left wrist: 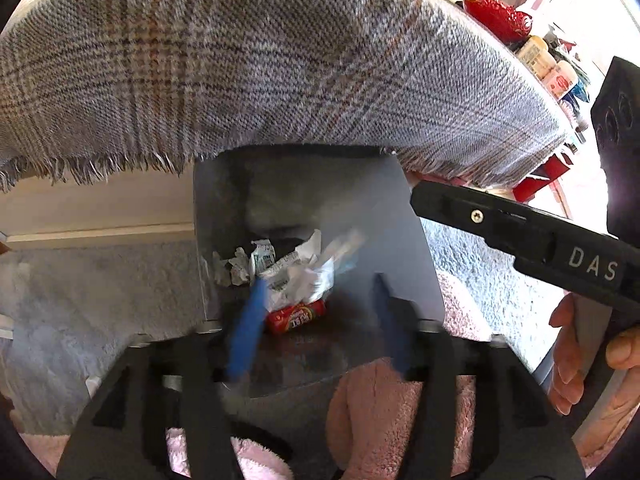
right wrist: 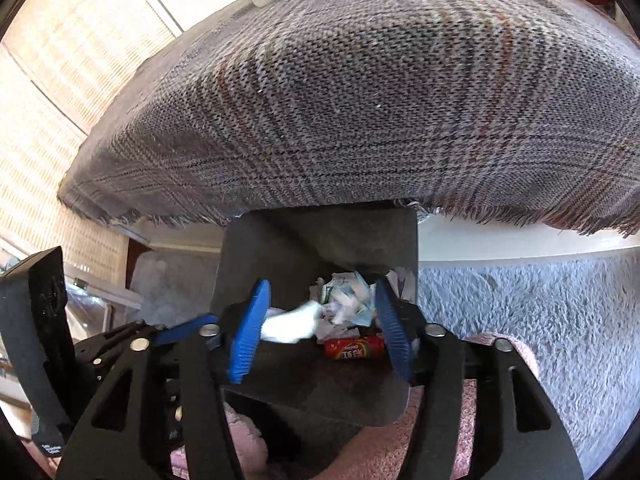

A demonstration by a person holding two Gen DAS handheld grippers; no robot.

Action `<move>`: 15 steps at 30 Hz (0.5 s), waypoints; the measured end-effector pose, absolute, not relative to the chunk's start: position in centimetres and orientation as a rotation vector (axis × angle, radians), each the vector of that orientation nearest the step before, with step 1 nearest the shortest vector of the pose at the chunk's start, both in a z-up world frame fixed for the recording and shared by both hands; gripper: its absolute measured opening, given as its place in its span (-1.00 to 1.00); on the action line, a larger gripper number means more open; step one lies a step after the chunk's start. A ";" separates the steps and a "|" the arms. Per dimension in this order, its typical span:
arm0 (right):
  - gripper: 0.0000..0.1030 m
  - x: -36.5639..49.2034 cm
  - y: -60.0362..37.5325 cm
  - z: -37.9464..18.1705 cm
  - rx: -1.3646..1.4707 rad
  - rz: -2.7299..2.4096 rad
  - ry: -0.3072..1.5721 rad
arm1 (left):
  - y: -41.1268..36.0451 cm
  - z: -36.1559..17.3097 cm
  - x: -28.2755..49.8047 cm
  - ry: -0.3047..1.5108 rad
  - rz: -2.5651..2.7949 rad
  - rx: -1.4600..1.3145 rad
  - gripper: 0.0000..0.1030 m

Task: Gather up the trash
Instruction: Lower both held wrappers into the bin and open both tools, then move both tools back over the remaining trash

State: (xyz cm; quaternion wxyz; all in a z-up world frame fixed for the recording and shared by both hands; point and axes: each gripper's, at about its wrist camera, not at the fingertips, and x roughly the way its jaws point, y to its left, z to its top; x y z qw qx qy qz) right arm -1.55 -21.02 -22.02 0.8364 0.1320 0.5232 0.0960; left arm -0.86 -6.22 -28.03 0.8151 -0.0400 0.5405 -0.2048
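A grey bin (left wrist: 304,188) stands under the table edge, holding crumpled white papers (left wrist: 296,276) and a red snack wrapper (left wrist: 296,316). My left gripper (left wrist: 320,284) hangs over the bin mouth, open, its blue fingers (left wrist: 248,332) blurred and with nothing pressed between them. In the right wrist view the same bin (right wrist: 312,236) and red wrapper (right wrist: 354,347) lie below my right gripper (right wrist: 321,284), which is open. A blurred white tissue (right wrist: 292,322) sits loose between its pads, close to the left finger (right wrist: 248,332). The right gripper's black body (left wrist: 520,236) crosses the left wrist view, with a hand (left wrist: 572,360) on it.
A fringed plaid cloth (left wrist: 240,60) overhangs the table just above the bin. Fluffy grey carpet (right wrist: 520,320) surrounds it, and a pink towel-like fabric (left wrist: 380,412) lies in front. Red items and bottles (left wrist: 532,56) crowd the far right. Slatted blinds (right wrist: 60,80) stand at the left.
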 end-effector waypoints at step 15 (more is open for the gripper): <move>0.93 -1.3 -26.0 -19.2 0.335 0.058 1.028 | -6.1 -27.4 0.0 1.181 -0.409 -0.099 0.84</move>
